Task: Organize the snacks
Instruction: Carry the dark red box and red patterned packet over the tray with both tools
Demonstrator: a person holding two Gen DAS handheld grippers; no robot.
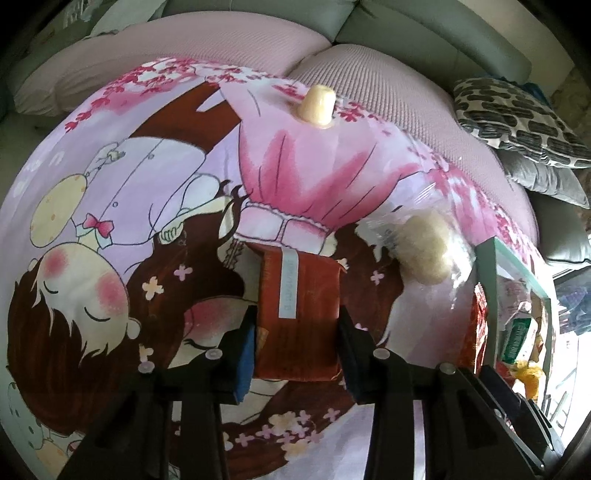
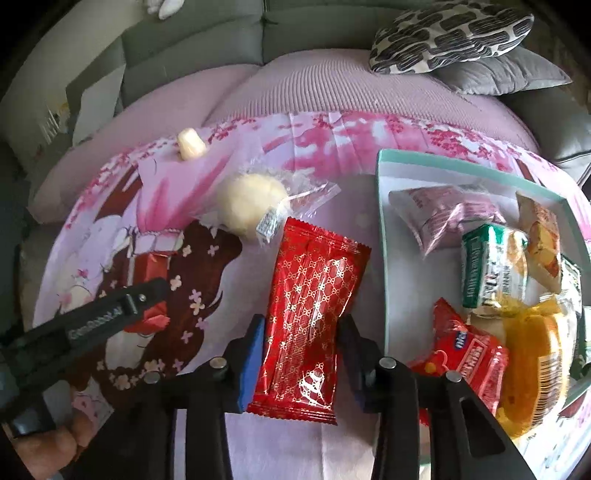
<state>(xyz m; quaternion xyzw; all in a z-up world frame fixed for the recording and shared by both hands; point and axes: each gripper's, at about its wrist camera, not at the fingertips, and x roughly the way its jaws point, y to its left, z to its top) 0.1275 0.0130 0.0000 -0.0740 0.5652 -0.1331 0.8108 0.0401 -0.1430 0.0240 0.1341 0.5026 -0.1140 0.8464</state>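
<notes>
My left gripper [image 1: 297,332] is shut on a dark red snack packet [image 1: 297,291], which lies between its blue pads on the cartoon-print cloth [image 1: 129,184]. The left gripper also shows in the right wrist view [image 2: 147,291], over that same red packet [image 2: 149,267]. My right gripper [image 2: 306,350] is shut on a shiny red patterned wrapper [image 2: 314,288]. A round pale bun in clear plastic [image 2: 251,201] lies just beyond it; the bun also shows in the left wrist view [image 1: 428,251]. A small cream jelly cup [image 1: 318,103] sits at the cloth's far edge.
A box with a teal rim [image 2: 380,229] stands at the right and holds several snacks: a pink packet [image 2: 443,214], a green-white packet [image 2: 487,266], a red packet [image 2: 469,358], a yellow one [image 2: 535,350]. Patterned cushions [image 2: 447,33] and a sofa lie behind.
</notes>
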